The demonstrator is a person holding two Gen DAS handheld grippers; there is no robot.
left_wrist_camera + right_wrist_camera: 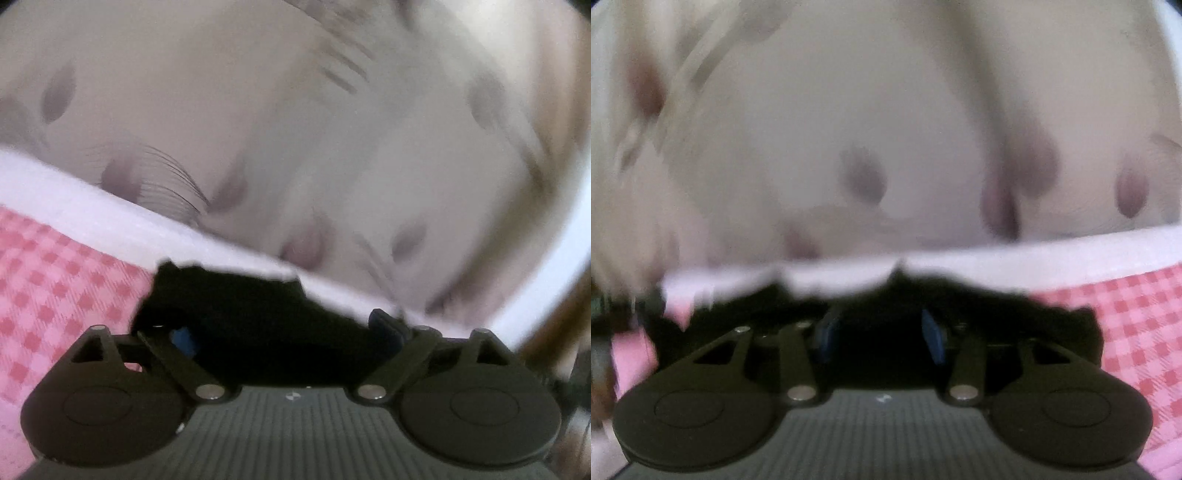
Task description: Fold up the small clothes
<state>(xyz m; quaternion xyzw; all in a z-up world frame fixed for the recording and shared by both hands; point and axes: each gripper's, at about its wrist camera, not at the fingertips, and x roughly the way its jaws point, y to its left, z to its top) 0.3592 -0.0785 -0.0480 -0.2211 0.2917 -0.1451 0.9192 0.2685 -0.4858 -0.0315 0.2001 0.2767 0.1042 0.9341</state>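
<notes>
Close before both cameras, we saw a pale spotted garment (295,129), its white hem (1034,258) over pink checked cloth (55,295); left gripper (288,332) and right gripper (879,332) each stood spread.

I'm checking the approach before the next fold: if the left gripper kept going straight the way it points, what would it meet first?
Most likely the white band edging the pink checked cloth, just ahead of the left gripper; beyond it lies the pale printed fabric. Blur makes depth uncertain.
</notes>
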